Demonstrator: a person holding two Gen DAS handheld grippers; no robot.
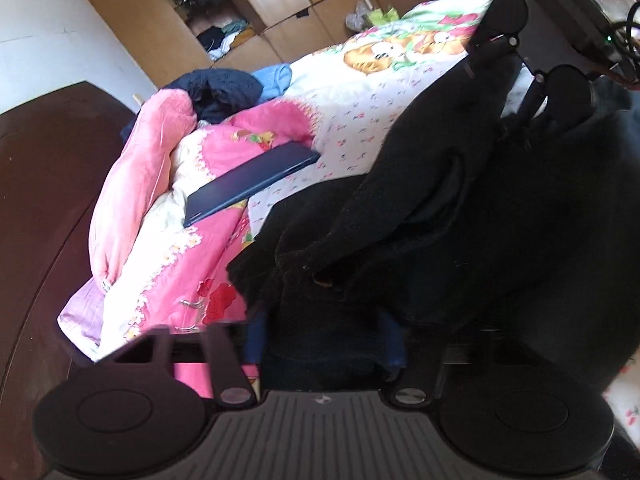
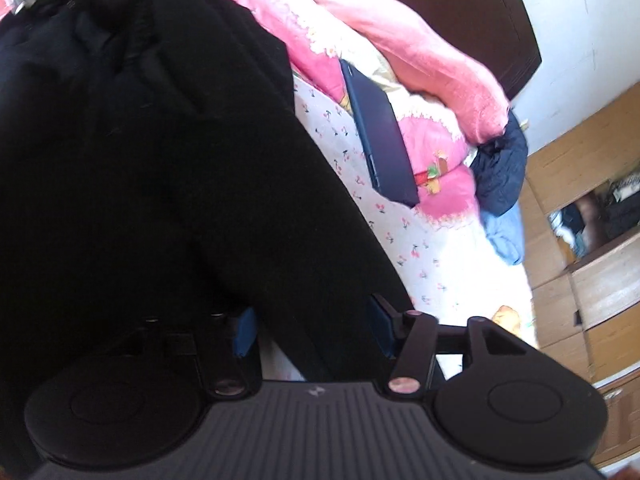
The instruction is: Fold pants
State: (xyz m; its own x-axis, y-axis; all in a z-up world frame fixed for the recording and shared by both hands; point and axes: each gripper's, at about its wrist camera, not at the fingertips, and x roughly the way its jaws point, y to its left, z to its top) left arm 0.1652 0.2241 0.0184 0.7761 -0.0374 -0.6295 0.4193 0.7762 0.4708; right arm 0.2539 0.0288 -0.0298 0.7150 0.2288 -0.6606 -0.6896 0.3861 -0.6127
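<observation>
Pants (image 1: 460,208) bunched on the bed (image 1: 360,128), both grippers in cloth.
Left gripper (image 1: 326,344) and right gripper (image 2: 312,332) stand part spread round fabric (grip unclear); lay edges flat before creasing.

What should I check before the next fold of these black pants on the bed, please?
1. Pants between the left gripper fingers: ok.
2. Pants between the right gripper fingers: ok.
3. Both grips firm: cannot tell; the pad contact is unclear.
4. Pants lying flat: not ok, bunched and draped.
5. Dark blue flat case clear of the pants: ok, sheet shows between them.
</observation>
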